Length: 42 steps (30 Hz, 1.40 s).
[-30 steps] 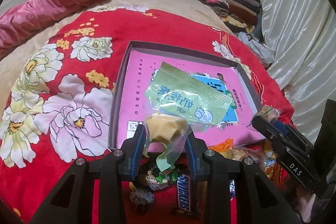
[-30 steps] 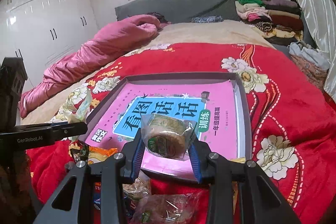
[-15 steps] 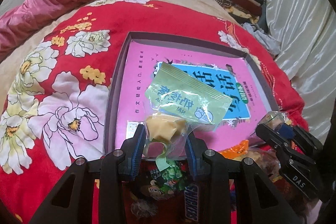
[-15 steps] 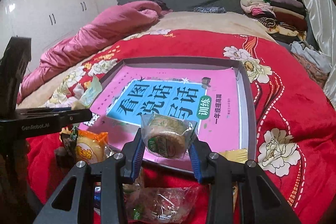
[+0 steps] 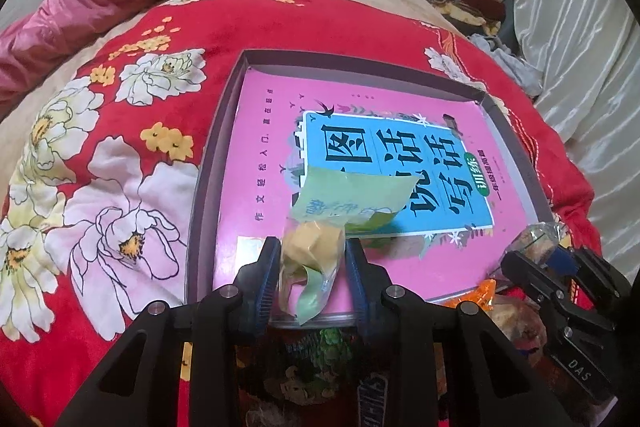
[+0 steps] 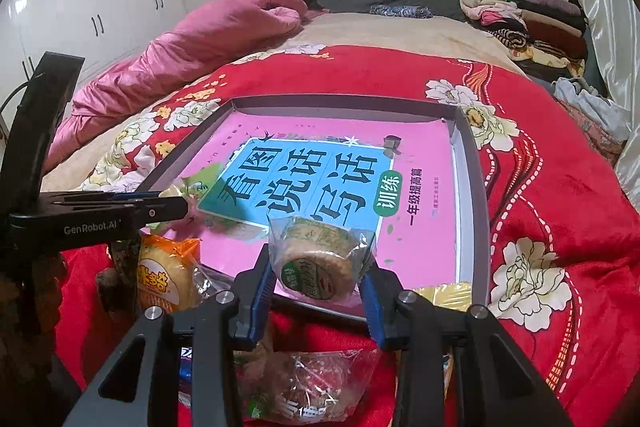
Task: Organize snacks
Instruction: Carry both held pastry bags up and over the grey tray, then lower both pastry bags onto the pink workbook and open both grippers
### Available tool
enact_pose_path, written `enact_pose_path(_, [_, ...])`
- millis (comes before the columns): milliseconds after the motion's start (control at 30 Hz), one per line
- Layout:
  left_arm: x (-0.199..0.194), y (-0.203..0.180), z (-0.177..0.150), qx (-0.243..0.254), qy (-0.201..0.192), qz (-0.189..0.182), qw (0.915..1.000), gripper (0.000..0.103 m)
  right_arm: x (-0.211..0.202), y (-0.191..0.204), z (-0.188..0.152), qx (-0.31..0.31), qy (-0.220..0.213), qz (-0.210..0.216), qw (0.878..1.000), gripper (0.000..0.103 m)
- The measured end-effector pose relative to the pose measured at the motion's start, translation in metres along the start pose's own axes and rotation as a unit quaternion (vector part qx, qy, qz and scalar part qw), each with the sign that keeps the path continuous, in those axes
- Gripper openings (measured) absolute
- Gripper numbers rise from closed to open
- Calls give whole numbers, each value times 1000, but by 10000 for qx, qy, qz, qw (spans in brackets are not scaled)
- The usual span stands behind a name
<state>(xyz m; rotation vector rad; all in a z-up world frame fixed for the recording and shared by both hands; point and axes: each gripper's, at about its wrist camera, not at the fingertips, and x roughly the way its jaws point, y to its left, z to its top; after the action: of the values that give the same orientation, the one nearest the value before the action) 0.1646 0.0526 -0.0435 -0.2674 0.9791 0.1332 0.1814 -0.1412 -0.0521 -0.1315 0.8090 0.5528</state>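
Black left tool (image 5: 311, 267) clamps a green-labelled snack (image 5: 316, 247); "GenRobot.AI"-marked, right tool (image 6: 318, 279) clamps a wrapped cake (image 6: 316, 263).

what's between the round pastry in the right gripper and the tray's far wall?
Right wrist view: only the pink book lying in the tray; nothing sits on that stretch of it.

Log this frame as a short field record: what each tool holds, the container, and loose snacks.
left tool: shut on green snack packet
right tool: shut on wrapped round pastry
container: grey tray on red floral blanket
tray contents: pink book
loose snacks: orange packet, Snickers bar, near tray's front edge
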Motion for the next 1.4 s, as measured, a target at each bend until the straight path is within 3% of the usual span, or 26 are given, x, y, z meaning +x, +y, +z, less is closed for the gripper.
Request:
enact_pose_path(1000, [6, -2, 0, -85, 78, -251, 9996, 35, -8, -8, 0, 265, -204, 234, 9992, 49])
enact_pose_path(1400, [2, 0, -2, -174, 53, -439, 9989, 45, -14, -4, 1, 171, -378, 285, 9987, 55])
